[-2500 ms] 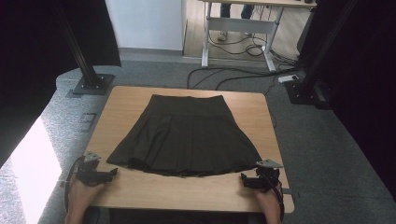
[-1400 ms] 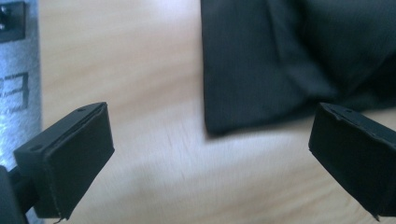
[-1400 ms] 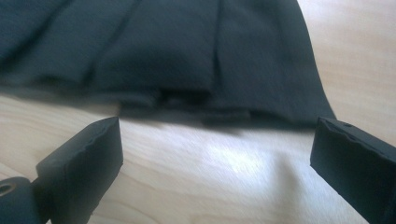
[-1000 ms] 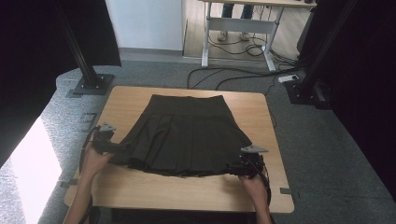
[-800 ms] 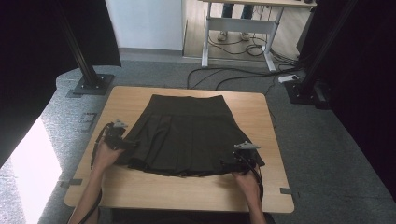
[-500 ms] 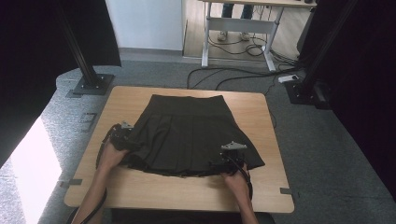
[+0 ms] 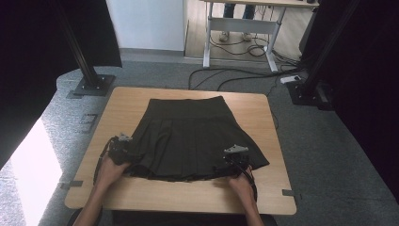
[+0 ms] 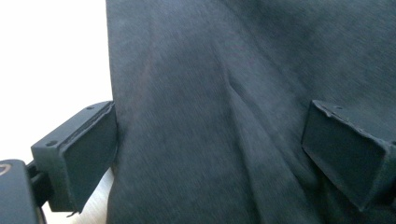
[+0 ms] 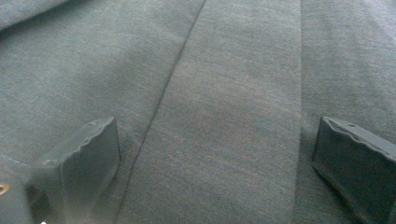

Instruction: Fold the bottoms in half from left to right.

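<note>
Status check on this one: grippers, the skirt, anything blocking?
Left gripper open at the skirt's left hem corner, right gripper open over the right hem. Skirt flat on the table, waistband at far side. Nothing in the way.

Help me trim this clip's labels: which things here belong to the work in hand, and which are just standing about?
In the work: black pleated skirt; left gripper, open at its hem corner; right gripper, open over the hem; wooden table.

Standing about: floor cables; stand base; far desk frame.
</note>
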`<state>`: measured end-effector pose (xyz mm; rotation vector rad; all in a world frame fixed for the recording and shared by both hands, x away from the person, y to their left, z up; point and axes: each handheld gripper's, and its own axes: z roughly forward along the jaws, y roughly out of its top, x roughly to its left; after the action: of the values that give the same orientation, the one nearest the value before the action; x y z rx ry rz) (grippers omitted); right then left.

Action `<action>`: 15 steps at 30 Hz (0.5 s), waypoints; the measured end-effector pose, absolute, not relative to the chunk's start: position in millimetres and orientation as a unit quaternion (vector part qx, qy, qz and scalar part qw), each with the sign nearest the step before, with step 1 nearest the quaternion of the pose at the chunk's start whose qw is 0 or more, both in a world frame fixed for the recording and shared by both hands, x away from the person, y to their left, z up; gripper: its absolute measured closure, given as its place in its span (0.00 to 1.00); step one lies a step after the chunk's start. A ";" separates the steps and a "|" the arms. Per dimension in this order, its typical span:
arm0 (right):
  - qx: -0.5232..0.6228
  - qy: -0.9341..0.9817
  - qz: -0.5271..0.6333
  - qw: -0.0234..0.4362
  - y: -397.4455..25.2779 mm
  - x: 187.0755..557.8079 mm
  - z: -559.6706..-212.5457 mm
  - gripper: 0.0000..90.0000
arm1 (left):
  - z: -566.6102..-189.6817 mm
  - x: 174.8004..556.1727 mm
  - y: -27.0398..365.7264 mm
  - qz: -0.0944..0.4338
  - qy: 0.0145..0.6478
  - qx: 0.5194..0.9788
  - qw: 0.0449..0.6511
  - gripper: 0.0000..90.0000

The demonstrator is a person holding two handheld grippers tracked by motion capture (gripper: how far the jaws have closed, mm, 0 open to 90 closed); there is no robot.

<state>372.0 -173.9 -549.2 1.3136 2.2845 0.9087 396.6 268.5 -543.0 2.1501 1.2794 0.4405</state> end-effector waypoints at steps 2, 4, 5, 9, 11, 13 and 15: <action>0.459 0.809 0.322 0.177 -181.2 374.6 -549.3 0.01 | -542.5 386.6 261.7 0.163 0.480 0.811 0.293 0.05; 0.460 0.808 0.320 0.182 -188.8 378.8 -549.8 0.00 | -541.7 377.2 254.1 0.158 0.476 0.815 0.290 0.05; 0.459 0.808 0.321 0.183 -193.3 381.6 -550.4 0.00 | -540.9 373.0 250.5 0.156 0.473 0.818 0.286 0.05; 0.449 0.810 0.329 0.182 -211.5 394.4 -551.7 0.00 | -539.5 355.7 233.6 0.150 0.465 0.828 0.276 0.06; 0.451 0.809 0.329 0.185 -219.7 401.3 -551.8 0.00 | -538.8 346.2 223.8 0.146 0.460 0.832 0.273 0.06; 0.453 0.807 0.328 0.189 -229.7 409.4 -552.4 0.00 | -538.7 336.6 213.6 0.142 0.454 0.836 0.273 0.06; 0.454 0.807 0.327 0.189 -238.4 417.0 -552.4 0.00 | -538.8 327.9 203.7 0.140 0.449 0.839 0.274 0.06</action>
<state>417.0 -238.4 -552.4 1.2771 2.2685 0.9195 327.9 203.7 -538.8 2.2565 1.2082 0.3768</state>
